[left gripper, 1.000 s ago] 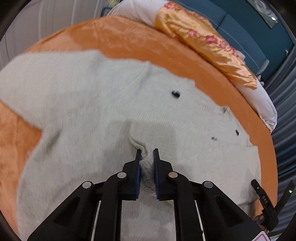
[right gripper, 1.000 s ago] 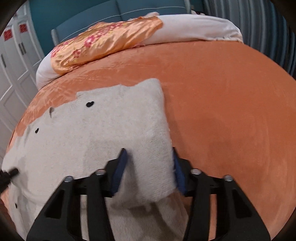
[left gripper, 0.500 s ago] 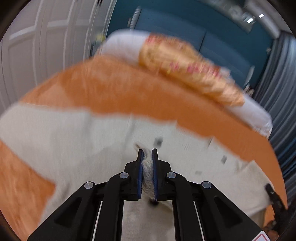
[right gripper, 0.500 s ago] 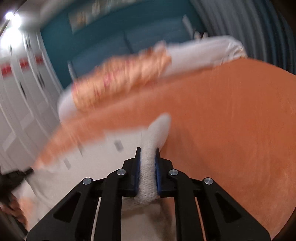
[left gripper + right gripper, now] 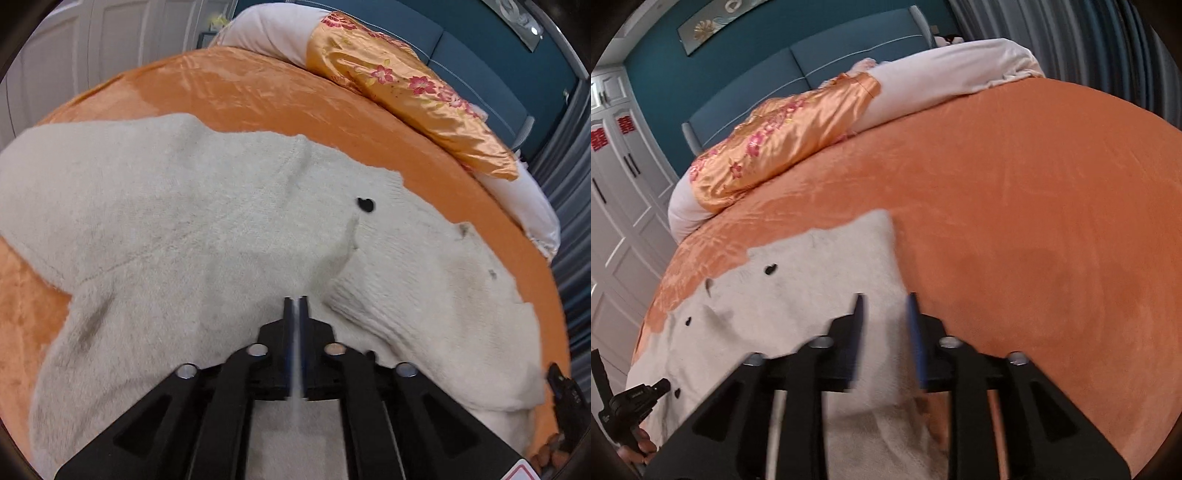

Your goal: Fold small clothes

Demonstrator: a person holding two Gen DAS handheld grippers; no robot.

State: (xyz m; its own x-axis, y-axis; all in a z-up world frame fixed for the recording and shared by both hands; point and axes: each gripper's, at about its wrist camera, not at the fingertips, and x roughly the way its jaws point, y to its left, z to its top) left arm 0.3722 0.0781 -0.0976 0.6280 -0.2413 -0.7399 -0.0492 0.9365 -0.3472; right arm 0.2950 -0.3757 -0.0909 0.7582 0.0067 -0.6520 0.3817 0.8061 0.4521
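- A second ago both tongs pinched the sweater point(image 5: 207, 236); now our left gripper point(image 5: 294, 301) sits nearly closed with nothing visibly between its tips, and our right gripper point(image 5: 884, 299) is open, astride the cloth.
- We judge one fold laid.
- The sweater lies on the orange bedspread point(image 5: 1015, 221), long axis across it, one sleeve toward the pillow point(image 5: 413, 85).

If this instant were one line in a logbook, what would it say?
task: fold small clothes | left gripper: shut, nothing clearly held | right gripper: open over sweater | sweater: partly folded on orange bedspread
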